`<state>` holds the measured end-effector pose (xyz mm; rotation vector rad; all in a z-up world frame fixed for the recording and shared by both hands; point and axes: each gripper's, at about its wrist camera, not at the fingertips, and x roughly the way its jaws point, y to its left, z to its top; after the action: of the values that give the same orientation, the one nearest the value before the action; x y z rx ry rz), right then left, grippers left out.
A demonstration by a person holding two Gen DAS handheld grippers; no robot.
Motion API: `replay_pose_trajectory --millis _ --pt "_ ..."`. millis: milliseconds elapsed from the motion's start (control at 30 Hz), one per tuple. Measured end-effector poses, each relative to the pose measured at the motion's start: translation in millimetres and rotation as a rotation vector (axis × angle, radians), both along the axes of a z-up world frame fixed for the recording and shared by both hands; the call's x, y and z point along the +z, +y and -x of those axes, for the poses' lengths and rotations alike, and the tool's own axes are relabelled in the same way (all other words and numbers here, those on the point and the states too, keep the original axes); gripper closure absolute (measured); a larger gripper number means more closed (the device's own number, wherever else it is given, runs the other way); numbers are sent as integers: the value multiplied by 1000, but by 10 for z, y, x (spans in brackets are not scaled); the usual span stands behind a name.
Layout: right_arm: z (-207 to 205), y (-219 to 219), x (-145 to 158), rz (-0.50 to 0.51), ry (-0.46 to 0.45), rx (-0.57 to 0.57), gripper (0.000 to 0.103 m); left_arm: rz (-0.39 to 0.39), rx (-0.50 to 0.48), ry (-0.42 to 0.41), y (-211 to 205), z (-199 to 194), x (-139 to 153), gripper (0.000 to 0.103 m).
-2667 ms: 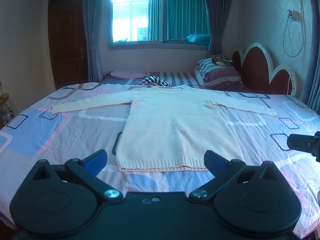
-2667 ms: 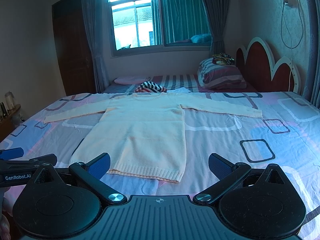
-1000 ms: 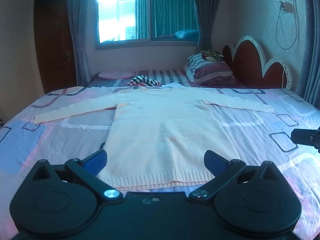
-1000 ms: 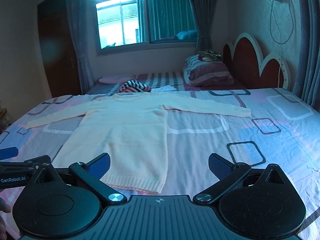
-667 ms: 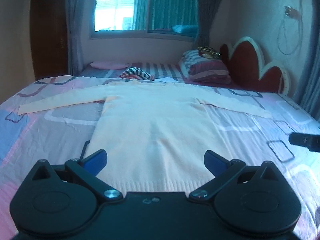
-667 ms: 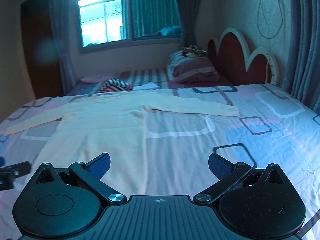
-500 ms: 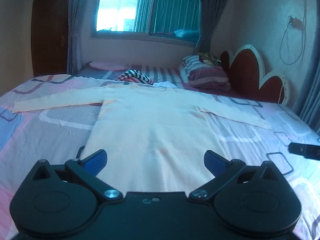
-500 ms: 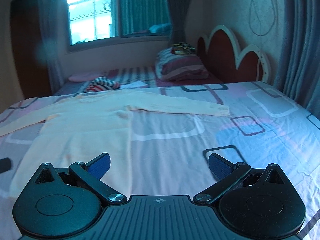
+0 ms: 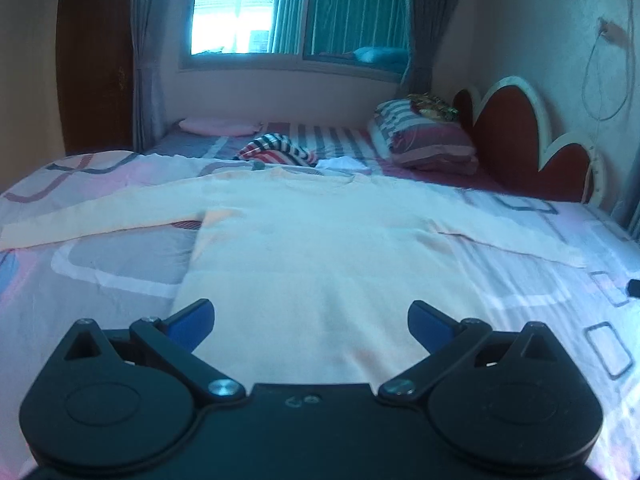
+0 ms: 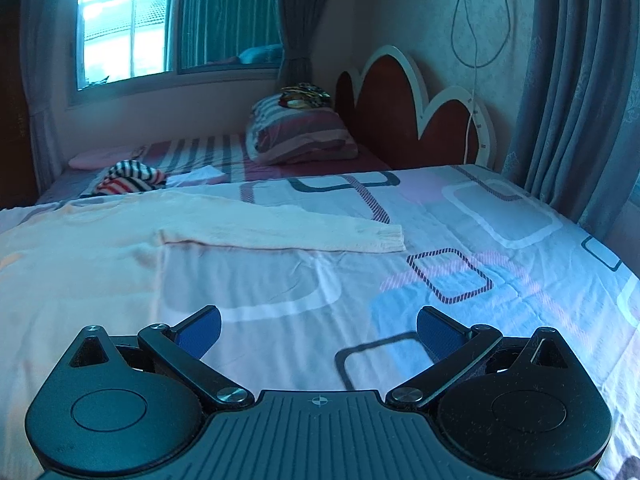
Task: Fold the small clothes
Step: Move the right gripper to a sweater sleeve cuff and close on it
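Note:
A cream knit sweater (image 9: 316,256) lies flat on the bed with both sleeves spread out sideways. My left gripper (image 9: 311,316) is open and empty, low over the sweater's lower body. My right gripper (image 10: 319,326) is open and empty over the bedsheet to the right of the sweater (image 10: 72,264). The right sleeve's cuff (image 10: 386,237) lies ahead of the right gripper. The sweater's hem is hidden behind the left gripper's body.
The bedsheet (image 10: 472,272) has square patterns. A striped garment (image 9: 276,150) and a striped pillow (image 9: 424,140) lie at the back. A red scalloped headboard (image 10: 404,112) stands at the right. Curtains (image 10: 580,92) hang at the far right.
Both grippers have moved forward and lower over the bed. The right gripper has swung right, away from the sweater's body toward its right sleeve. Both stay open.

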<state>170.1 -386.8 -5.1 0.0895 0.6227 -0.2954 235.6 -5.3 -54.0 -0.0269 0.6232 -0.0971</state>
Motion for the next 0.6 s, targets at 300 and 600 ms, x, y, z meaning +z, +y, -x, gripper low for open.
replay_pose_trajectory --millis 300,600 --pt "-548 -414 -282 -13 -40 -34 15 -67 -21 3 -48 -578 -139 2" --pt "-1278 -1058 -647 -98 -61 -131 54 -144 38 -40 -151 -1009 -313 3"
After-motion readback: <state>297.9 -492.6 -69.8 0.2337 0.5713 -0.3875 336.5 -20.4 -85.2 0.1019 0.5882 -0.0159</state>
